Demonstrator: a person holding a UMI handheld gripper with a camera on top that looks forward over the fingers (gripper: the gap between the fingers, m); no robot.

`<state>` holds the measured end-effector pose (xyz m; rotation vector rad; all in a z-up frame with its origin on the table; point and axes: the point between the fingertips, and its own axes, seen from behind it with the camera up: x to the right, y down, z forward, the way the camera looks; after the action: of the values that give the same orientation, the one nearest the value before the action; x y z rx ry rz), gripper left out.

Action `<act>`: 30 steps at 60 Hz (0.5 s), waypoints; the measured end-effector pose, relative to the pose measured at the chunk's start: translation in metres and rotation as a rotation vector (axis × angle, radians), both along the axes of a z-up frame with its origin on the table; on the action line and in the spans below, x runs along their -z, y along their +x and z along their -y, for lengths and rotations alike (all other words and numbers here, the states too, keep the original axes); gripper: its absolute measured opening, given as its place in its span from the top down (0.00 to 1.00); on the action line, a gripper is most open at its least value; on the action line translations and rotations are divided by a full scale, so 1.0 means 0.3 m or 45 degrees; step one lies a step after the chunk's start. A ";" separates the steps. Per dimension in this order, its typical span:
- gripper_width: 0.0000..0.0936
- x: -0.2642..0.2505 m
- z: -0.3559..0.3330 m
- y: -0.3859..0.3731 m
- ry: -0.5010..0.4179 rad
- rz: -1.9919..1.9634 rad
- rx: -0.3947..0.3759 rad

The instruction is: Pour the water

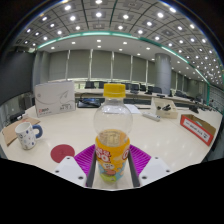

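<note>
At lower centre of the frame, the gripper (112,170) is clamping its pink pads (87,158) on an upright yellow-capped bottle (113,128), apparently readying it for pouring into the mug (29,134) at left.

There was one bottle (113,130), one mug (29,135), one red coaster (63,153), one purple mat (140,158), and two boxes (55,98) (197,128) on one table (170,140).

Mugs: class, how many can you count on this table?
1. The mug stands on the table, left of the bottle between the gripper fingers. Others may be hidden.
</note>
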<state>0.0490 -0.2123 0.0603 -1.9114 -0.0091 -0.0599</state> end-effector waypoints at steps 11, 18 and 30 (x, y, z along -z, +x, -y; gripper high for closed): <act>0.56 -0.016 -0.020 0.012 0.030 0.080 0.029; 0.57 -0.078 -0.017 0.020 0.029 0.211 0.013; 0.57 -0.330 -0.070 -0.024 0.084 0.691 -0.020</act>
<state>0.0418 -0.1914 0.1592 -1.7772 -0.3831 -0.5588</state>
